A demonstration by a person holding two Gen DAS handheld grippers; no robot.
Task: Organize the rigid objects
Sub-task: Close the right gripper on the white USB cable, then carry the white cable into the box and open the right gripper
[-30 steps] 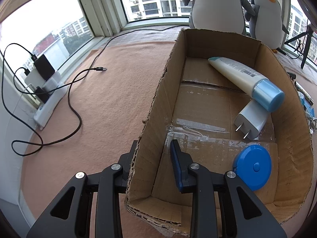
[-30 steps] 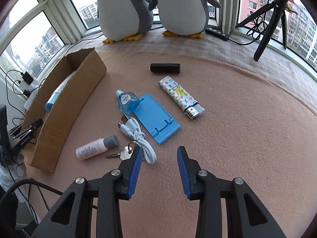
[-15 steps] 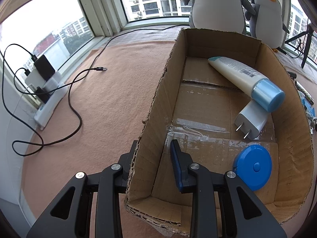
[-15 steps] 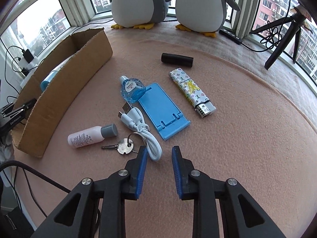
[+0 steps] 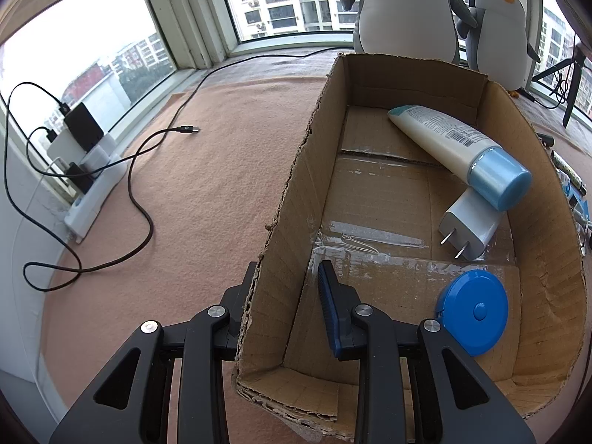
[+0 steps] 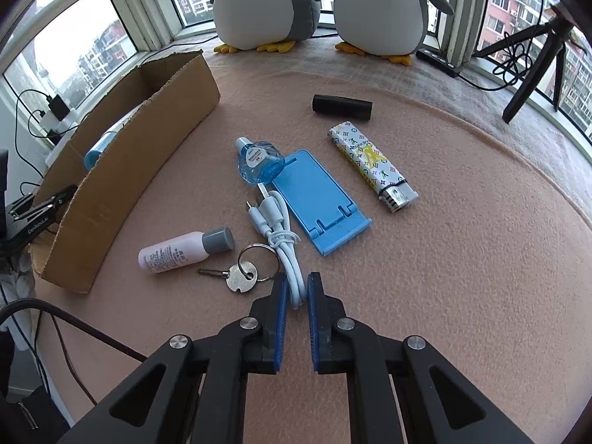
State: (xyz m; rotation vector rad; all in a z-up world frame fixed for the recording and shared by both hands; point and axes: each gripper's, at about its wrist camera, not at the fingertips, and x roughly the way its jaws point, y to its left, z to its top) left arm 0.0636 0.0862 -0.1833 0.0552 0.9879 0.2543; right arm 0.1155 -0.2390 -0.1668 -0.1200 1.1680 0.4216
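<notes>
My right gripper [image 6: 297, 296] has its blue pads closed on the near loop of a bundled white USB cable [image 6: 275, 218]. Around the cable on the pink mat lie a key on a ring [image 6: 238, 277], a pink bottle [image 6: 174, 255], a blue phone stand [image 6: 318, 199], a small blue bottle [image 6: 259, 162], a patterned lighter [image 6: 370, 162] and a black cylinder [image 6: 342, 107]. The cardboard box [image 6: 148, 140] stands to the left. My left gripper [image 5: 286, 285] is open and straddles the left wall of the box [image 5: 370, 74], which holds a tube [image 5: 444, 140], a white charger [image 5: 470, 225] and a blue tape measure [image 5: 471, 310].
Two plush penguins [image 6: 266, 0] stand at the window behind the mat. A tripod [image 6: 536, 55] is at the back right. A power strip [image 5: 92, 192] and a loose black cable [image 5: 140, 199] lie left of the box.
My right gripper moved forward and down to the white cable and its fingers closed from wide apart onto the cable's loop. The left gripper and the box have stayed put.
</notes>
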